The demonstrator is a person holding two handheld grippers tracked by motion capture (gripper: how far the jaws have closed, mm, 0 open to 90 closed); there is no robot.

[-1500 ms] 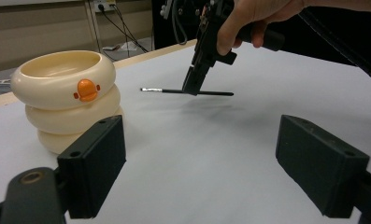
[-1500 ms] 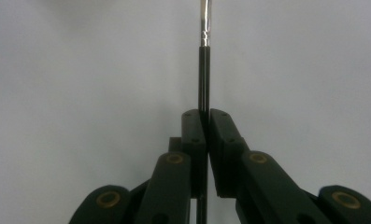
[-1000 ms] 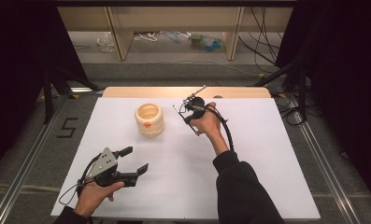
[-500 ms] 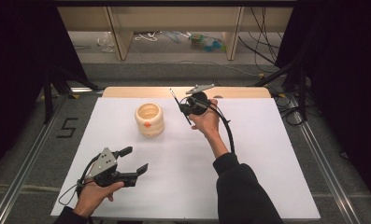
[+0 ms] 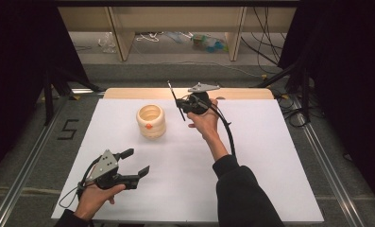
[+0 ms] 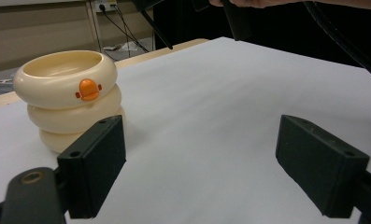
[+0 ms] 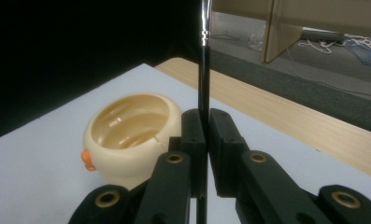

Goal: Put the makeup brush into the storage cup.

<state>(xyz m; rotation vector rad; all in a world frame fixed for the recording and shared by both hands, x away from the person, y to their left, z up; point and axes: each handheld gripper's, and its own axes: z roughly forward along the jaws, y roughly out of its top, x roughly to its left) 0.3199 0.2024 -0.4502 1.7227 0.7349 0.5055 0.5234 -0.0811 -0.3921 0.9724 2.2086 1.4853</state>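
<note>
High view showed my right hand-held gripper (image 5: 184, 105) up near the far edge of the tabletop (image 5: 270, 156), pinching a thin black stick (image 5: 176, 100) tight between its jaws. The cream pot (image 5: 151, 121), made like three stacked rings with a little orange duck face, stood on the tabletop just to the left of that stick and a bit nearer to me. The stick's long line ran up and away, leaning a little to the left, with its low end pointing down at the tabletop beside the pot. So I judged the stick had to go left and then down into the open top. My right hand was much nearer to the pot. My left hand-held gripper (image 5: 133, 163) was well apart from it, low at the near left, with its jaws spread wide and nothing in them.

Right gripper view looked down into the pot (image 7: 129, 135), and I could see its hollow inside. Left gripper view showed the pot (image 6: 66, 98) from the side, rings and duck face, but not its floor.
</note>
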